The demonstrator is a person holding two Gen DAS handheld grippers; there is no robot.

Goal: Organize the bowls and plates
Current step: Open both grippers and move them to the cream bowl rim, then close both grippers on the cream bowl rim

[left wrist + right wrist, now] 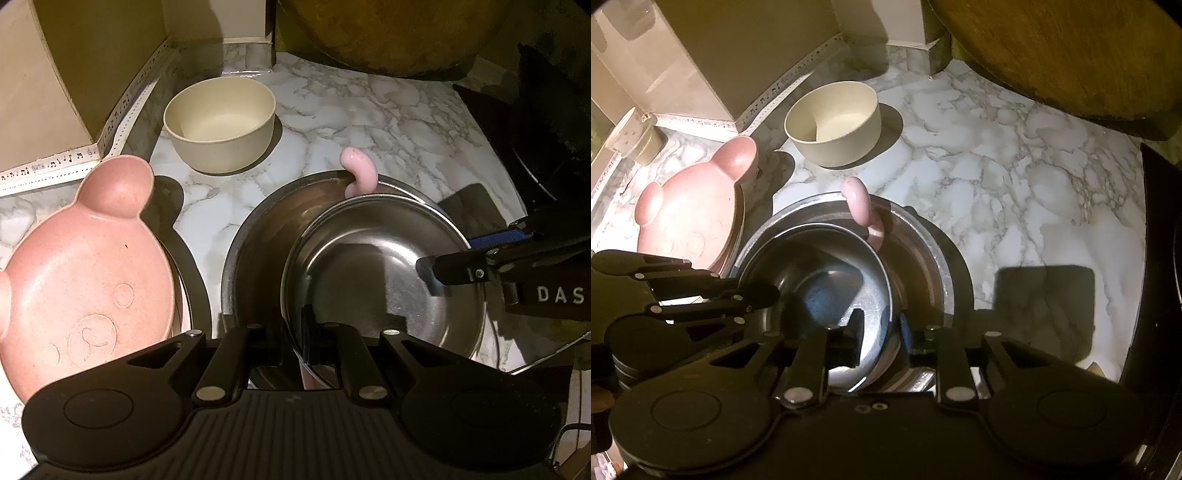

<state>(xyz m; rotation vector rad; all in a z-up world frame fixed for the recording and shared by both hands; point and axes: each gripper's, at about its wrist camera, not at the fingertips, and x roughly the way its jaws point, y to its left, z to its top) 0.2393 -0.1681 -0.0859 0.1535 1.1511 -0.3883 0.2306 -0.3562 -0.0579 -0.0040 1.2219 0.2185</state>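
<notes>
the small steel bowl [380,280] sits tilted inside the large steel bowl [258,258]; left gripper [295,343] clamps its rim, right gripper [879,336] straddles it, jaws loosened.

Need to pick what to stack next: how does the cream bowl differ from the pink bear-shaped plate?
The cream bowl is round, deep and straight-walled; the pink bear plate is shallow with ears and an embossed face. The bowl stands alone on the marble counter; the plate sits tilted on other dishes beside the steel bowls. Both are matte, empty and untouched by either claw.
</notes>
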